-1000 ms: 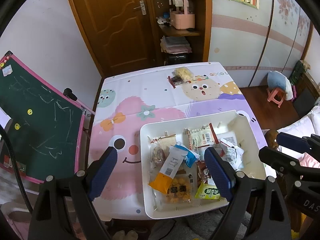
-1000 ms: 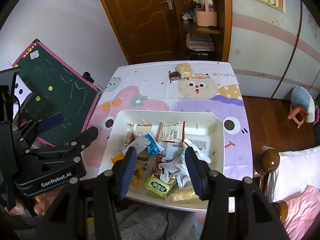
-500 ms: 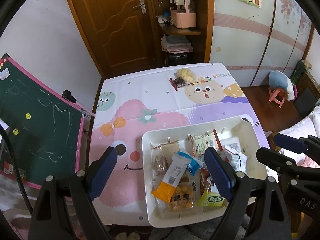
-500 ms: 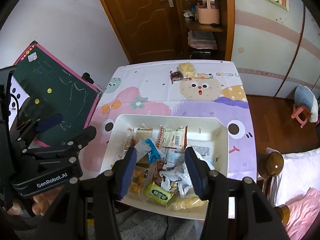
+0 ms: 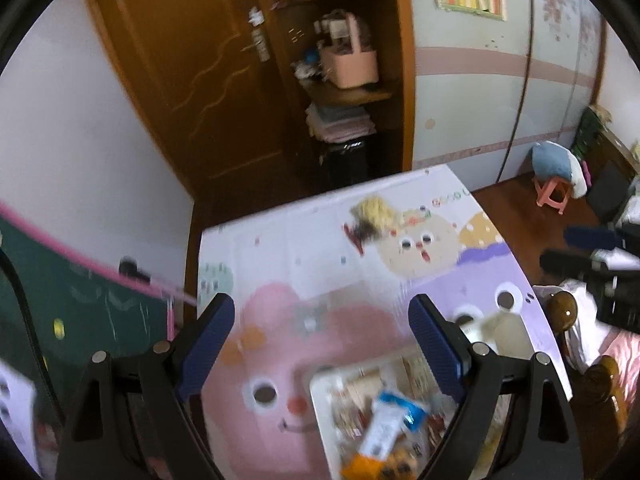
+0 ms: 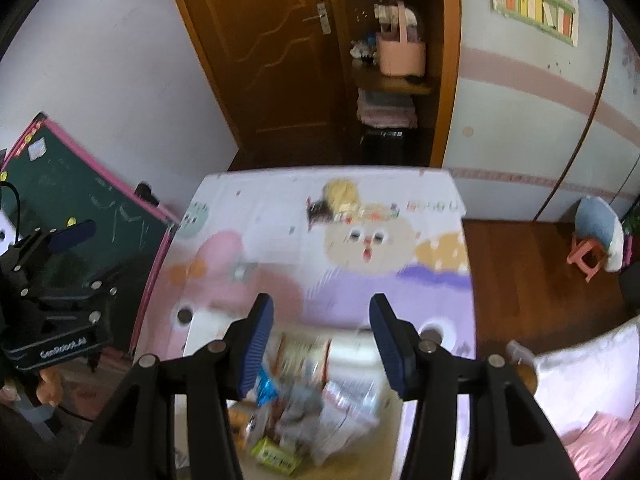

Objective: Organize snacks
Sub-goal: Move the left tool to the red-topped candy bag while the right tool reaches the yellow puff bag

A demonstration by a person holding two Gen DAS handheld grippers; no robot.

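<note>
At the far edge of the table (image 6: pixel 432 288), on its cartoon-animal cloth, a yellow snack packet (image 6: pixel 340 192) lies touching a dark one (image 6: pixel 318 209), well apart from everything else. Beyond them stand a brown door (image 6: pixel 272 52) and a corner shelf with a pink basket (image 6: pixel 401 54); a green chalkboard with a pink frame (image 6: pixel 80 196) leans at the left, and a small pink stool (image 6: pixel 586 254) sits on the wood floor at the right. Nothing stands between the grippers and those far packets. Near us, the white tray (image 5: pixel 320 408) is heaped with snacks, a blue-and-white packet (image 5: pixel 394 416) on top, all badly blurred. The left hand-held gripper (image 5: pixel 322 346) has its blue pads spread wide with nothing between them, only cloth and tray below. The right hand-held gripper (image 6: pixel 322 344) stands about half apart, also empty, above the tray's heap. A "GenRobot.AI" label on the left tool's body shows in the right view; the cloth's lettering is too blurred to read.
</note>
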